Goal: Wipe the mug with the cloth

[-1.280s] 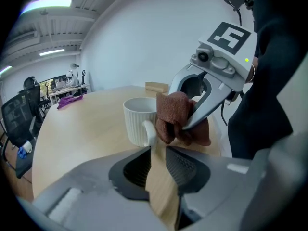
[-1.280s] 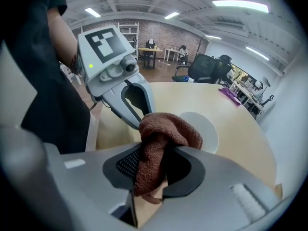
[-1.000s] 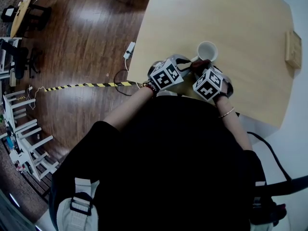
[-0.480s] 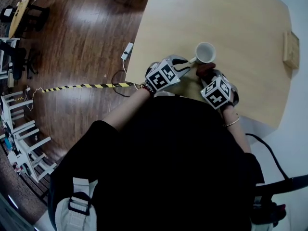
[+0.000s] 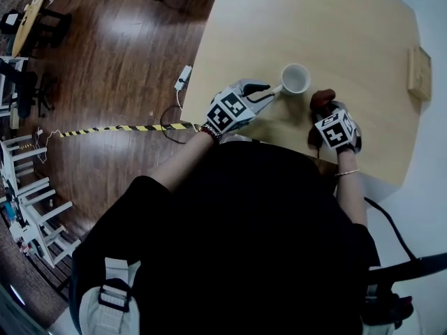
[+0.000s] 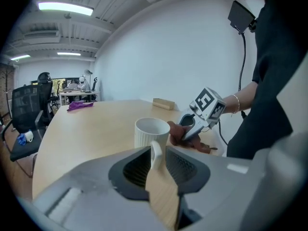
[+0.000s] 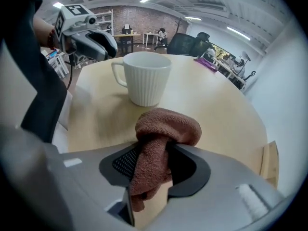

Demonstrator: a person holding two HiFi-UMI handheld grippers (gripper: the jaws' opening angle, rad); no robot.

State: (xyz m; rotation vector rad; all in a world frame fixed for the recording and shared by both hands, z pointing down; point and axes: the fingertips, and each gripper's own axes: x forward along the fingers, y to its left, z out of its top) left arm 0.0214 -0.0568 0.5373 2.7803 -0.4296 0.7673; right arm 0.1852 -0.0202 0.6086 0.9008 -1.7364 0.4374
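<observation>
white ribbed mug (image 5: pixel 295 79) is sitting upright over the pale wood table (image 5: pixel 328 19), close to the edge nearest the person. can't tell whether its base is touching the top. its handle is pointing at the l gripper (image 5: pixel 269 91), which is reaching in from the left.

l gripper is gripping the mug by that handle. in the left gripper view the handle is standing upright betw the two pads, w/ both pads pressing on it.

r gripper (image 5: pixel 323 112) is hanging on the other side of the mug, tilting steeply down, apart from it. its jaws have just been opening a little, but the cloth (image 5: pixel 323 99) is filling the gap betw them. in the right gripper view the rust-brown terry cloth is touching both pads, so the r gripper is holding it. one lump is bulging out past the jaw tips and the rest is trailing back betw the pads. the cloth is lying near the mug's side, not touching it, w/ bare table showing betw the two.

a small wood block (image 5: pixel 421 73) is lying at the table's far right edge, well apart from the mug. a purple rag (image 6: pixel 79 105) is lying at the far end, per the left gripper view. dark wood floor (image 5: pixel 119 61) is showing left of the table, w/ a yellow-black striped strip (image 5: pixel 119 126) running across it.
</observation>
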